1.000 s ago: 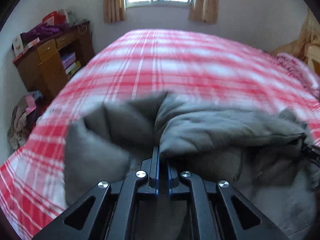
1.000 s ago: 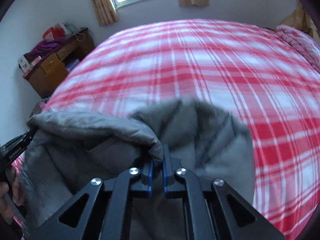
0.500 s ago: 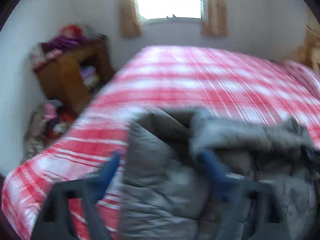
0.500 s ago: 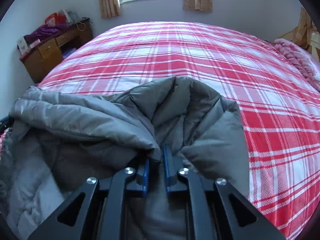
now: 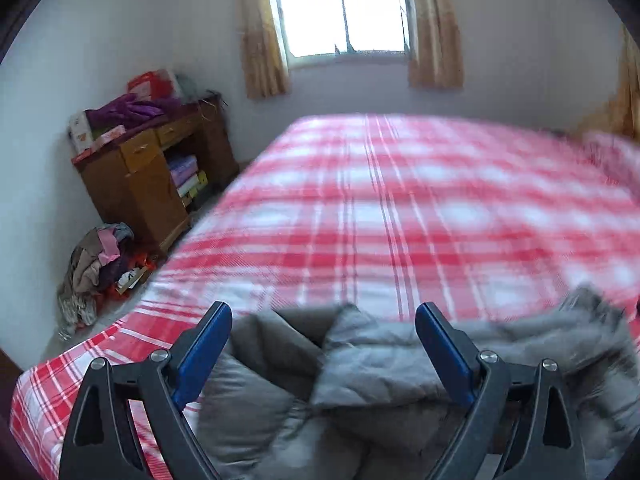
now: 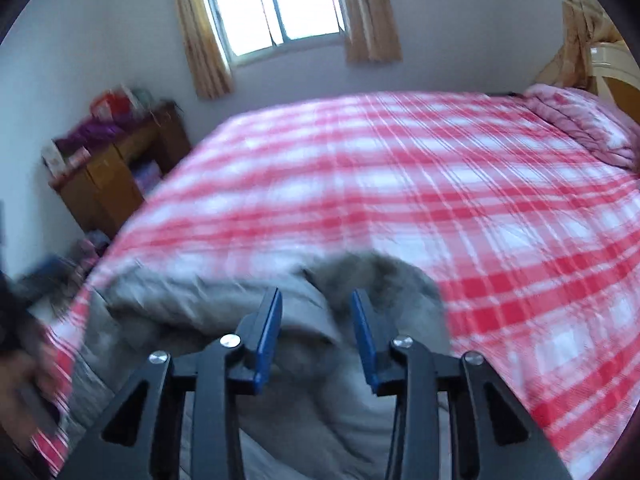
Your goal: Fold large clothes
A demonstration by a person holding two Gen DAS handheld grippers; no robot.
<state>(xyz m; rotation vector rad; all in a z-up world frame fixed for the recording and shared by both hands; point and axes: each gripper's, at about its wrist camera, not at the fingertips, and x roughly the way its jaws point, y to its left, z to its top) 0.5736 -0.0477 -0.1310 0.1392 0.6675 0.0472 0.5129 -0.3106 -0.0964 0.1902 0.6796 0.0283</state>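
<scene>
Grey padded jacket lies released on the plaid bed; both tongs gape, the right just widening.

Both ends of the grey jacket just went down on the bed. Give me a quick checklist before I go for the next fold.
1. Left hand-held gripper clear of the grey jacket: ok, jaws wide, nothing pinched.
2. Right hand-held gripper released: ok, jaws have just been opening, pads off the cloth.
3. Jacket lying on the plaid bed: ok.
4. Fold flat and neat: not ok, bunched and puffy.
5. Next grasp edge identified: cannot tell, blurred.
</scene>
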